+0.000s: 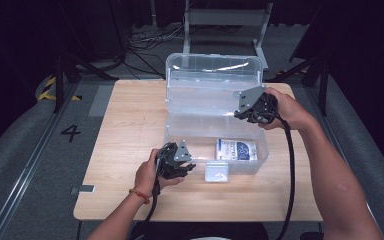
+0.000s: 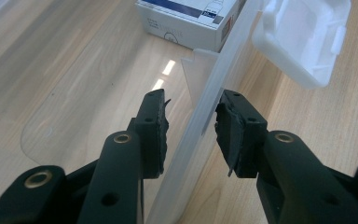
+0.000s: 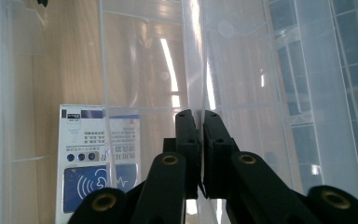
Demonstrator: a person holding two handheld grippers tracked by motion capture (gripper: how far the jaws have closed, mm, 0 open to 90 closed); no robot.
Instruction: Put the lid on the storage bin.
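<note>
A clear plastic storage box (image 1: 192, 134) stands on the wooden table (image 1: 130, 130) with its lid (image 1: 212, 70) tipped back open. A white and blue carton (image 1: 236, 149) lies flat inside at the front right. My left gripper (image 1: 187, 167) straddles the box's front wall (image 2: 200, 140), one jaw inside and one outside, with a gap on the inner side, so it is open. My right gripper (image 1: 242, 112) is at the back right, its jaws (image 3: 200, 121) shut on a thin clear wall of the box beside the lid (image 3: 317, 93). The carton (image 3: 98, 158) lies to their left.
A translucent white latch (image 1: 217, 171) hangs open at the middle of the box's front, just right of my left gripper; it also appears as the latch (image 2: 303, 37) beyond the jaws. Bare wood lies left of and in front of the box. A metal frame (image 1: 225, 20) stands behind the table.
</note>
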